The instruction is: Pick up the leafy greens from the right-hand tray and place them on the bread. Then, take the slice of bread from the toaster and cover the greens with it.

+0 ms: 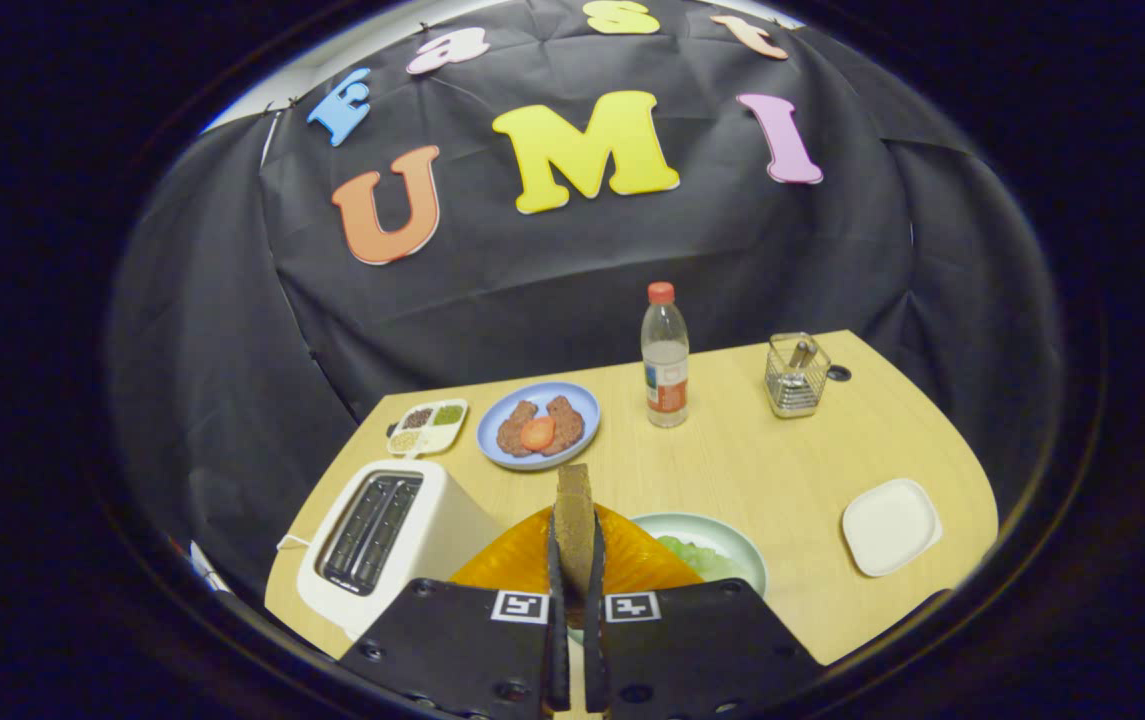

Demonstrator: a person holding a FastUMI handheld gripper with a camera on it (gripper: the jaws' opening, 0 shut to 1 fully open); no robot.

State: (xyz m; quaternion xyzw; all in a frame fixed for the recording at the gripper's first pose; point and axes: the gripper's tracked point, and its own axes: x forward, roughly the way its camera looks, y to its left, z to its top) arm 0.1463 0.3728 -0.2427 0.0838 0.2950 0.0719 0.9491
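Gripper (574, 560): both fingers pressed flat on the slice of bread (575, 520), which stands upright on edge between them, its top poking above the fingertips. Held by the faces, probably so it can be tipped flat when lowered.

Landmark for all positions: the orange plate (632, 560). It lies directly under and just beyond the fingers, so the slice hangs over it. Whether the base bread and a leaf already rest on it I cannot tell (fingers and slice hide its middle).

Just right of the orange plate, touching or nearly so, sits the pale green tray (732, 540) with leafy greens (692, 555) in it. Some greens remain there.

Left of the orange plate, just beside it: the white toaster (387, 545), slots facing up and apparently empty, which fits the slice being the one taken from it.

Well to the right of the plate, a small white square dish (889, 526), bare.

Beyond the plate: a blue plate (492, 440) with two brown patties and a red slice; left of that a divided condiment dish (429, 427). Beyond and to the right, a water bottle (665, 355) upright, then a wire holder (796, 375) further right.

Judgement: final step, covering. Next move calls for laying the slice flat before release; an on-edge release risks it toppling off.
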